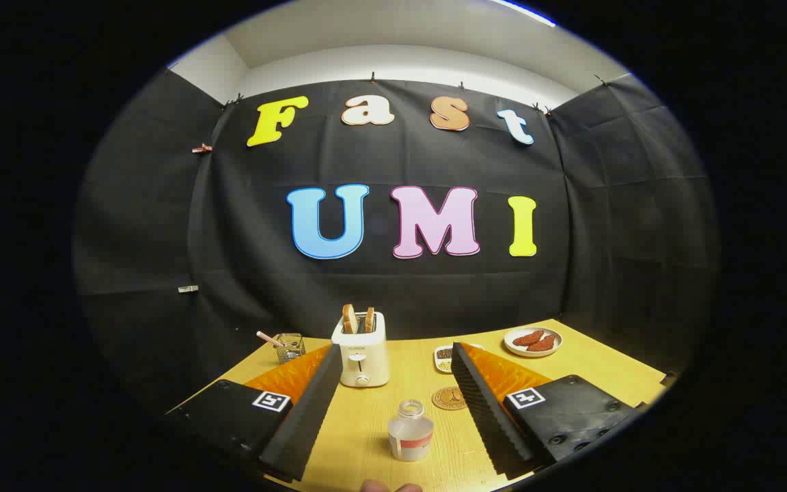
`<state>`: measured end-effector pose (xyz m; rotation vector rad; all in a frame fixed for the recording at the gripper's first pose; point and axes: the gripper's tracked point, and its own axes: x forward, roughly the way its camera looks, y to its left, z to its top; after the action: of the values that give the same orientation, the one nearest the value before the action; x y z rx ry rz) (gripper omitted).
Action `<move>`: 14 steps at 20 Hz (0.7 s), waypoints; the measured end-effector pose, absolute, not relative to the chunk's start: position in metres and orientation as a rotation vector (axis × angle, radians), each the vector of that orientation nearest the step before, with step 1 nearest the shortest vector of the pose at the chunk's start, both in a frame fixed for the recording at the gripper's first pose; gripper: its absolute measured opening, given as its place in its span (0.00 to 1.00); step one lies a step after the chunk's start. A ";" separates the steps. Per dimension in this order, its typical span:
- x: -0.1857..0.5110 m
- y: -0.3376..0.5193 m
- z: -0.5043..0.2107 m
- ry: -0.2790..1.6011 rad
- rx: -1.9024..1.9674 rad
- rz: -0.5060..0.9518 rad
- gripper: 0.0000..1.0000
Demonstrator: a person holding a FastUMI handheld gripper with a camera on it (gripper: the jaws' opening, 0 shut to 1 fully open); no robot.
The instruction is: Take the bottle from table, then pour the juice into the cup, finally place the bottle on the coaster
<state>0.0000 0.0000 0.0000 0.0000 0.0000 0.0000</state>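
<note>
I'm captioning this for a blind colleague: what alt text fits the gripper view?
An open gripper hovers over a wooden table, with a small uncapped bottle standing between its fingers. Beyond are a round coaster, a toaster and a glass cup.

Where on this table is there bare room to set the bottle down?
Bare wood lies around the bottle, between the open gripper jaws, up to the toaster and coaster. More lies right of the plate. The back row is crowded: glass cup, toaster, small dish, plate.
</note>
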 end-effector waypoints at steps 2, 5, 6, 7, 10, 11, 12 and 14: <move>0.000 0.000 0.001 -0.003 0.001 -0.002 0.98; -0.002 -0.001 0.001 -0.008 0.003 -0.009 0.98; -0.003 -0.002 0.000 -0.008 0.002 -0.011 0.98; -0.003 -0.003 0.000 -0.007 0.001 -0.014 0.98; -0.006 -0.002 -0.003 -0.003 0.006 -0.015 0.98; -0.007 -0.001 -0.004 -0.002 0.009 -0.012 0.98; -0.007 0.001 -0.004 -0.002 0.009 -0.009 0.99; -0.008 0.000 -0.005 0.000 0.008 -0.009 0.98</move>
<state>-0.0078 -0.0001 -0.0055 0.0084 -0.0001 -0.0090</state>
